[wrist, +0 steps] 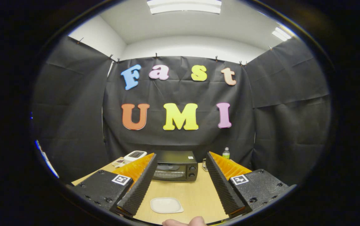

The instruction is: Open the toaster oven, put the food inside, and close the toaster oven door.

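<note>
1. The fingers are spread wide, holding nothing.
2. The toaster oven, door closed, sits on the worktop beyond them.
3. A white plate lies between them.

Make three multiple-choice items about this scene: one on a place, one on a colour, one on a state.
1. Where is the white plate?
A. on top of the oven
B. on the table between the jaws
C. inside the oven

2. What colour is the toaster oven?
A. black
B. red
C. white

3. How is the gripper?
A. shut on the plate
B. shut on the door handle
C. open, holding nothing

Answers:
1 B, the plate lies on the wooden table, near the jaws' base.
2 A, its body and door are black.
3 C, the jaws stand wide apart with bare table between them.
</note>
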`<state>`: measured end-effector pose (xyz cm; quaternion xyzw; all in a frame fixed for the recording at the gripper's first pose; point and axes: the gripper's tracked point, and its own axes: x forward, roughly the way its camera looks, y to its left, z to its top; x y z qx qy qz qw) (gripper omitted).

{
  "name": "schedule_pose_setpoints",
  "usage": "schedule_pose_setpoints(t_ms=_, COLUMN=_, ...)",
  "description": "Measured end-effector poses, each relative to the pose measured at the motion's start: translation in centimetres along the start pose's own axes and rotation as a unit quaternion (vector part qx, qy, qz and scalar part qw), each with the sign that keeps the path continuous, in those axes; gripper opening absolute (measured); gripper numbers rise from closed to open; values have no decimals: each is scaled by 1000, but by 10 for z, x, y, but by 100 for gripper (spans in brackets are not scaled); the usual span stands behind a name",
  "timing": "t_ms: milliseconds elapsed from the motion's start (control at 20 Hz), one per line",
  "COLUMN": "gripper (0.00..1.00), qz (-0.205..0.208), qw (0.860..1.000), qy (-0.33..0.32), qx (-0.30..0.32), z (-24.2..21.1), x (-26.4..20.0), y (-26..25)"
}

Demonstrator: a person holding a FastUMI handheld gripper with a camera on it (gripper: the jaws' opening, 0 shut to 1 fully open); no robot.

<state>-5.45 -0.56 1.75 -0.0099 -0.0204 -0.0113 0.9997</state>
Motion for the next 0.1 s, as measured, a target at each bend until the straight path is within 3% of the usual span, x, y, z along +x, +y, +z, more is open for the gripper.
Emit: schedule_pose_setpoints(t_ms=100, gripper=100, qz=3, qw=1000, qy=1, qx=-2, z=-1, x=1, y=2)
